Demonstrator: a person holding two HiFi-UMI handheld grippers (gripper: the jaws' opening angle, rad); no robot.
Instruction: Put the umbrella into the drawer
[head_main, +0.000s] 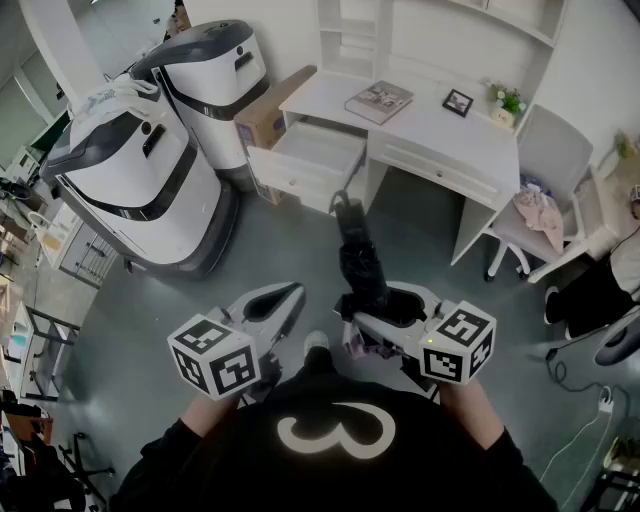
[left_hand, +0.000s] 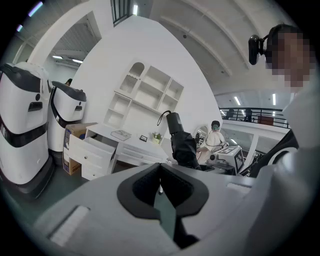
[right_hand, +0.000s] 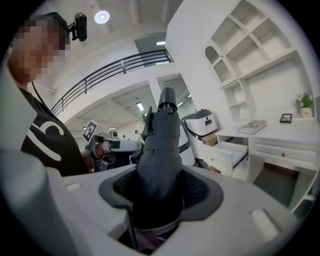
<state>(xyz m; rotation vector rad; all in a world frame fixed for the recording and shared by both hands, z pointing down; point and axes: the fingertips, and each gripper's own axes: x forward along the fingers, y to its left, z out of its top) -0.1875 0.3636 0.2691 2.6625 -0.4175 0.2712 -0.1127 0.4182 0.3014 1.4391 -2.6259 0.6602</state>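
A folded black umbrella (head_main: 360, 260) sticks forward out of my right gripper (head_main: 385, 305), whose jaws are shut on its lower end. In the right gripper view the umbrella (right_hand: 160, 145) fills the gap between the pads of the right gripper (right_hand: 160, 182) and points up and ahead. The white desk's drawer (head_main: 315, 150) stands pulled open and looks empty, some way ahead of the umbrella's tip; it also shows as drawer (right_hand: 227, 152) and drawer (left_hand: 95, 150). My left gripper (head_main: 275, 300) is held beside the right one, shut and holding nothing. The left gripper view shows the left gripper (left_hand: 160, 172) with its pads together and the umbrella (left_hand: 182, 145) to its right.
The white desk (head_main: 430, 130) carries a book (head_main: 378, 101), a small picture frame (head_main: 458, 101) and a potted plant (head_main: 507, 100). A chair (head_main: 545, 170) with cloth on it stands at the right. Two large white machines (head_main: 140, 180) and a cardboard box (head_main: 275, 105) stand left of the drawer.
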